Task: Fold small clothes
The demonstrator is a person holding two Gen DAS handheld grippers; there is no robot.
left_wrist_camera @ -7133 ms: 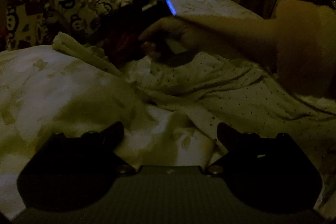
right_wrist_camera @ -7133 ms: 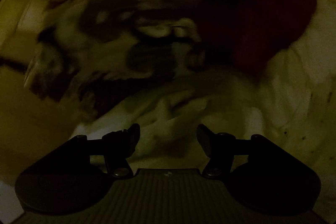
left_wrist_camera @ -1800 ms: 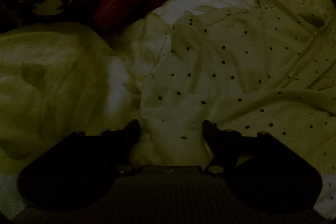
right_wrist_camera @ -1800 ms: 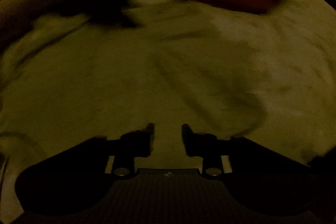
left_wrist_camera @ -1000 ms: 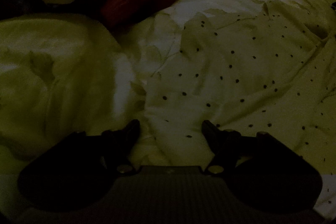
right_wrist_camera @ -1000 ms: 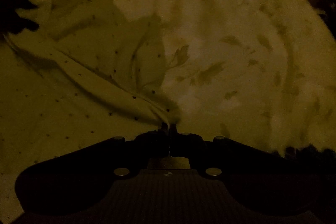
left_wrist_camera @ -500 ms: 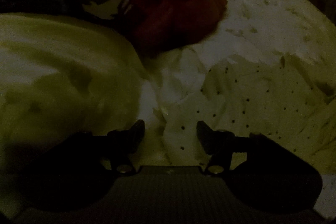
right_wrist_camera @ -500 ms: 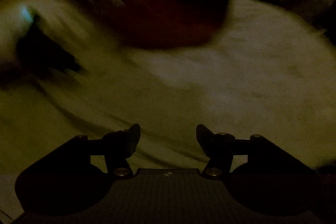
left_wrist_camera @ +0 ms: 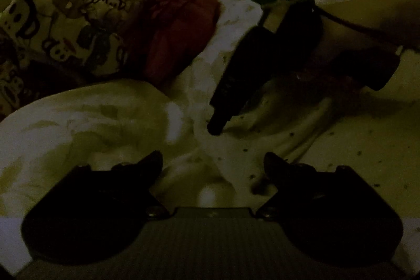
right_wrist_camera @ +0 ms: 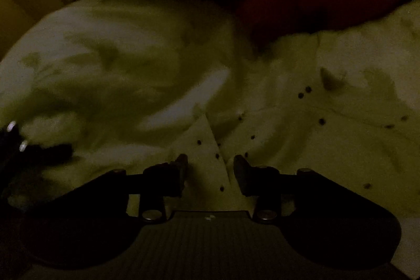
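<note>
A white garment with small black dots lies spread on the bed. In the left wrist view my right gripper, held by a hand and lit by a cyan light, points down at the garment's left edge. The right wrist view shows a pointed corner of the garment between the right gripper fingers. Its jaws are closing, and the pads stand apart from the cloth. My left gripper hovers over the same edge with its jaws opening and nothing gripped between them.
A red garment and a monkey-print cloth are heaped at the far side of the bed. A puffy white floral cover bulges on the left. The person's forearm reaches in from the right.
The right gripper let go of a fold, swung left and now has the garment's corner between its narrowing jaws. The left gripper rose and its jaws widened; the right gripper came into its view.
</note>
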